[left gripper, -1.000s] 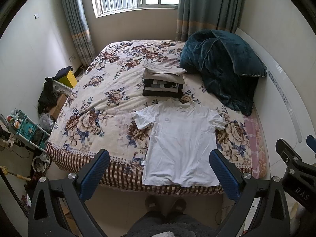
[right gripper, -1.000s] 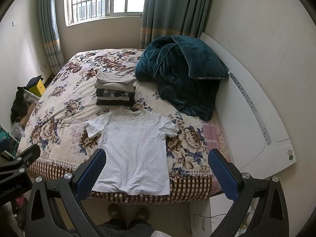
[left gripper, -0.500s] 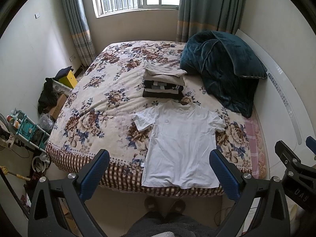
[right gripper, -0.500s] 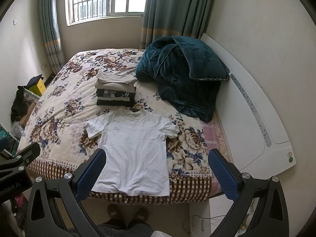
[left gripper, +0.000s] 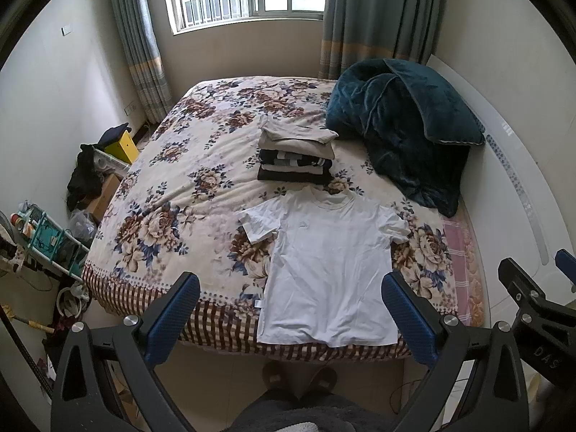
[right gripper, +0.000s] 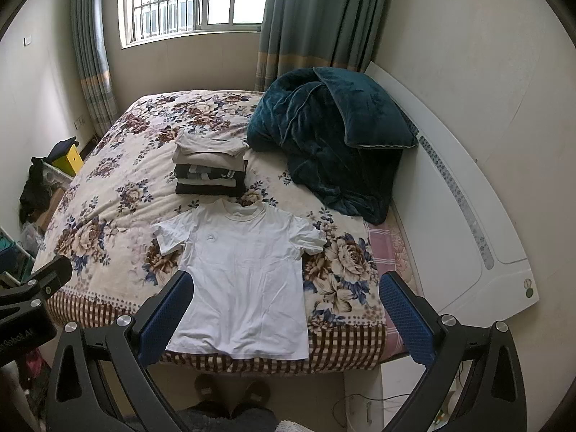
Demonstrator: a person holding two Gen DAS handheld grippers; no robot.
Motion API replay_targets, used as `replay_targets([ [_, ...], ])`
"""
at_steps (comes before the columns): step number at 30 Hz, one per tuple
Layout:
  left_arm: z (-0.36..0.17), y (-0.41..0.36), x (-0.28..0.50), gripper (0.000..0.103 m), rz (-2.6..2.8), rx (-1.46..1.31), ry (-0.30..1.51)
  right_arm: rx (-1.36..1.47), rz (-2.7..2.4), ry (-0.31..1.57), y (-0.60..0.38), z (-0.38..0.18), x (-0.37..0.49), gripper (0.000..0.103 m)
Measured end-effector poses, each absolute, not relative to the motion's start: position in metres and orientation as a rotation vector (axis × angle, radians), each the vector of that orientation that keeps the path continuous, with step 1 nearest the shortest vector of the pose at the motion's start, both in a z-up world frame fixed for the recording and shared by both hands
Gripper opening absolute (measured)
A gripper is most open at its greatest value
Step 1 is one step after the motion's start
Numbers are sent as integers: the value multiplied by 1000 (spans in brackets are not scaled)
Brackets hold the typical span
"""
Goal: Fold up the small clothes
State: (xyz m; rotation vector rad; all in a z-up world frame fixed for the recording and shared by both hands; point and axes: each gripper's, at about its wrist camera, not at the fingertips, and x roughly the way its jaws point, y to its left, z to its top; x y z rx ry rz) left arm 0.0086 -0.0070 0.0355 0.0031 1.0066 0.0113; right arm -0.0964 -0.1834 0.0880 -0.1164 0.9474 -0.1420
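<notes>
A white T-shirt [left gripper: 331, 262] lies flat, front up, at the near edge of the floral bed [left gripper: 172, 198], collar away from me; it also shows in the right wrist view [right gripper: 244, 273]. Its left sleeve is partly folded under. Behind it stands a stack of folded clothes [left gripper: 295, 154], also in the right wrist view [right gripper: 210, 167]. My left gripper [left gripper: 288, 309] is open and empty, held above the floor in front of the bed. My right gripper [right gripper: 284, 309] is open and empty at the same height.
A crumpled dark teal blanket [left gripper: 406, 126] lies at the bed's far right against the white headboard [right gripper: 468, 208]. Clutter and a shelf rack [left gripper: 43, 237] stand on the floor at left. My slippered feet [left gripper: 298, 378] stand by the bed edge.
Both views have drifted slightly; the bed and T-shirt sit a touch higher in frame. Nothing on the bed has moved, and both grippers stay open.
</notes>
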Motion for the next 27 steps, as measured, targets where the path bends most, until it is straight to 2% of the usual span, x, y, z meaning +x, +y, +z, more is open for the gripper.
replay_targets([
  [11, 33, -15, 31, 103, 1, 8, 1010, -109, -156, 956, -186, 86, -88, 103],
  [17, -4, -7, 61, 103, -10, 32, 1012, -76, -206, 982, -182, 57, -63, 103],
  [21, -41, -2, 89, 103, -4, 64, 1002, -31, -267, 1010, -195, 22, -38, 103],
  [27, -117, -19, 154, 103, 47, 103, 1057, 59, -401, 1086, -251, -75, 20, 103],
])
